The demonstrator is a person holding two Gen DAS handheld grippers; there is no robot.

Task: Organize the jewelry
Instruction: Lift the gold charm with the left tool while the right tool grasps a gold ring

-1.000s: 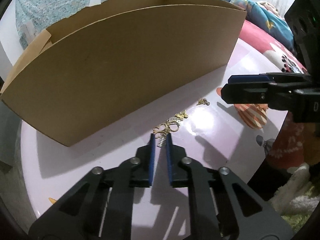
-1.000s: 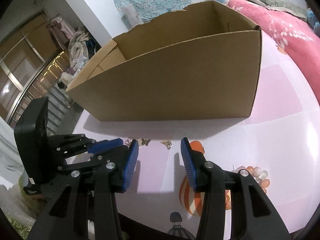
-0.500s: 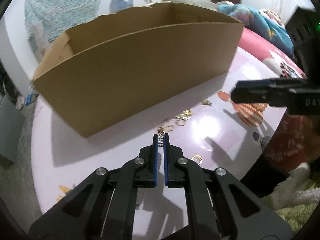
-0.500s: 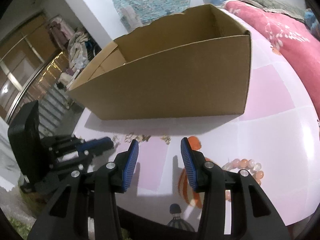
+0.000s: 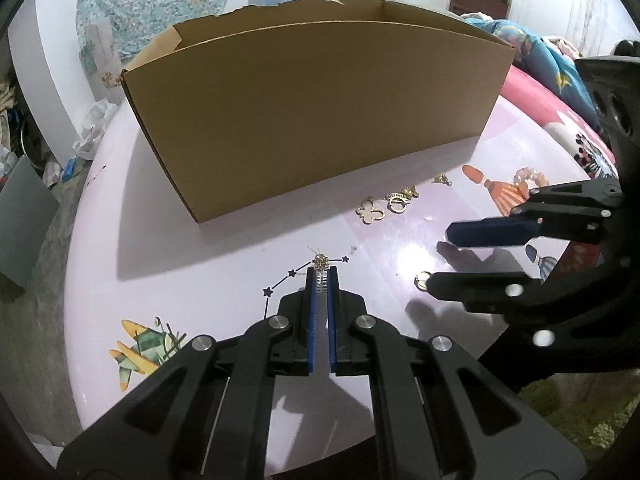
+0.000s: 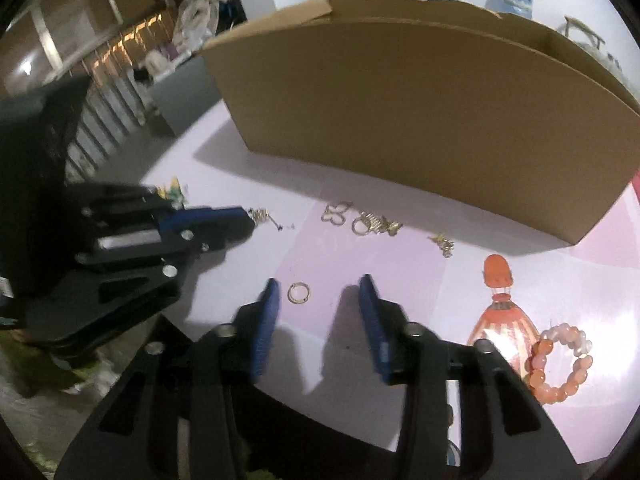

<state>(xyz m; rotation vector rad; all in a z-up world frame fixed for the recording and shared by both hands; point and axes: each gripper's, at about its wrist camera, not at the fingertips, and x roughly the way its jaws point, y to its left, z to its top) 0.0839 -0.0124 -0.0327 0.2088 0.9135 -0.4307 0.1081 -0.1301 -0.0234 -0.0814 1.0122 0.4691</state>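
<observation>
Pinching a small gold earring [image 5: 321,265] lengthwise (tip pointing forward), left tool [image 5: 321,280], right tool [image 6: 318,300] spread.

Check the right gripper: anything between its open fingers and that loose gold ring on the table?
Nothing visible. The right gripper is open, and the gold ring lies flat on the bare table between the fingers, close to the left-hand one. The left gripper, shut on a small gold clip, sits off to the side.

Gold charms [image 5: 384,206] strewn beside box [image 5: 312,112], perhaps earrings.
</observation>
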